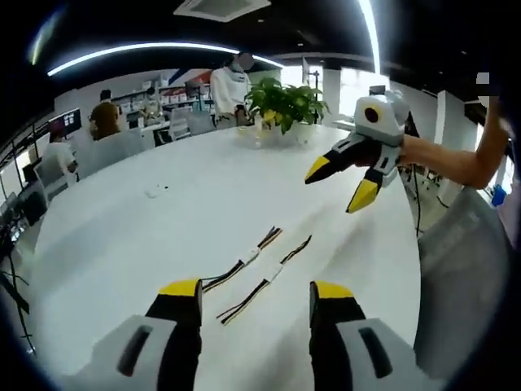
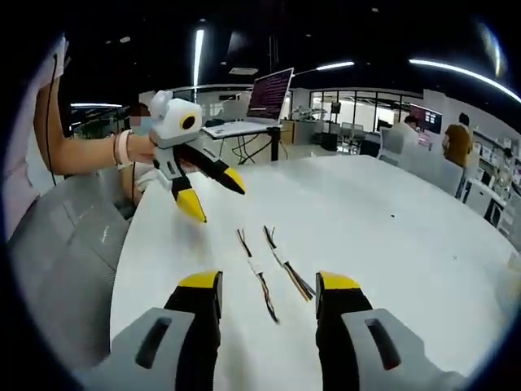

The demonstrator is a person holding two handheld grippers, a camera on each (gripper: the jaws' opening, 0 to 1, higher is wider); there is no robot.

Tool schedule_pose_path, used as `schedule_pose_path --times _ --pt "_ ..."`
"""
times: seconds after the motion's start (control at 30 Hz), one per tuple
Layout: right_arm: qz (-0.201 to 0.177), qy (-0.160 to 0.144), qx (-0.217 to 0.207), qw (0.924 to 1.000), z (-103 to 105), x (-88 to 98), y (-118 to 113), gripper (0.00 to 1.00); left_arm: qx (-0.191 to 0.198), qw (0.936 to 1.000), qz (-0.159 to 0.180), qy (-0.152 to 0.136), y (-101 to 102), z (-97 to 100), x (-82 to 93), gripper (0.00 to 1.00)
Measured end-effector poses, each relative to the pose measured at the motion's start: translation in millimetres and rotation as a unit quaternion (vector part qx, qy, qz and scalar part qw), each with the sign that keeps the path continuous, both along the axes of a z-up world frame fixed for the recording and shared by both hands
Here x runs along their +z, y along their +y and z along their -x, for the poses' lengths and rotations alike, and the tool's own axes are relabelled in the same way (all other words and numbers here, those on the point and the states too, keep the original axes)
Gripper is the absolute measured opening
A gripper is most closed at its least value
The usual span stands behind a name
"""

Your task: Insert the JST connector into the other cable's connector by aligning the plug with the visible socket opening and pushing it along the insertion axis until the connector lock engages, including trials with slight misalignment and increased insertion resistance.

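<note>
Both my grippers, left (image 1: 254, 295) and right (image 2: 269, 287), hang open and empty above two cables (image 1: 248, 274) lying side by side on the table (image 1: 122, 236). The small white connectors (image 1: 272, 273) could slip or twist if I pinch the thin wires instead.

A large white table (image 1: 122, 236) with a rounded edge carries everything. Two cables lie side by side near the middle of it, close to each other but not touching, each with a white connector partway along its multicoloured wires: one cable (image 1: 244, 265) lies further from the table's near edge than the other cable (image 1: 264, 281). In the right gripper view both cables lie well in from the rounded edge. A leafy potted plant (image 1: 285, 106) stands at the far edge. A small flat object (image 1: 156, 191), too small to identify, lies well apart from the cables.
</note>
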State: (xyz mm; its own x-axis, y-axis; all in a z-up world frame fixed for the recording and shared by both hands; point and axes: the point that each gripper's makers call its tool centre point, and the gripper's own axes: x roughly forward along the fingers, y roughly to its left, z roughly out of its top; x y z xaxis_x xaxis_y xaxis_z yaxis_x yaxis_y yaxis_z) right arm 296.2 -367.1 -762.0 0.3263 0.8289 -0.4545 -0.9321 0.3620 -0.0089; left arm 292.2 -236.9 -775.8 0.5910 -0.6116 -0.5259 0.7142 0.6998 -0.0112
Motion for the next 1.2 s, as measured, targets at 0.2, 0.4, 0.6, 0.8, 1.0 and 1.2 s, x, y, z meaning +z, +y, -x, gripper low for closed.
schedule_pose_path --times 0.2,0.4,0.6,0.8,1.0,1.2 --pt "0.040 0.024 -0.041 0.9981 9 -10.3 -7 0.47 0.005 0.9995 -0.008 0.029 11 8.8 -15.8 0.48" --pt "0.050 0.048 -0.058 0.9959 20 -18.2 -6 0.46 0.017 0.9985 -0.003 0.053 12 9.6 -25.4 0.54" --pt "0.038 0.044 -0.075 0.9955 23 -16.1 4 0.50 0.013 0.9984 -0.012 0.054 9 12.4 -30.0 0.55" --pt "0.056 0.038 -0.070 0.9952 25 -24.7 8 0.53 -0.002 0.9981 -0.025 0.057 0 16.4 -36.7 0.56" --pt "0.071 0.038 -0.069 0.9944 26 -30.0 3 0.54 -0.003 0.9979 -0.028 0.058 2 18.7 -36.0 0.57" --pt "0.065 0.032 -0.079 0.9942 29 -21.7 -2 0.55 0.010 0.9984 -0.025 0.050 9 22.7 -25.2 0.59"
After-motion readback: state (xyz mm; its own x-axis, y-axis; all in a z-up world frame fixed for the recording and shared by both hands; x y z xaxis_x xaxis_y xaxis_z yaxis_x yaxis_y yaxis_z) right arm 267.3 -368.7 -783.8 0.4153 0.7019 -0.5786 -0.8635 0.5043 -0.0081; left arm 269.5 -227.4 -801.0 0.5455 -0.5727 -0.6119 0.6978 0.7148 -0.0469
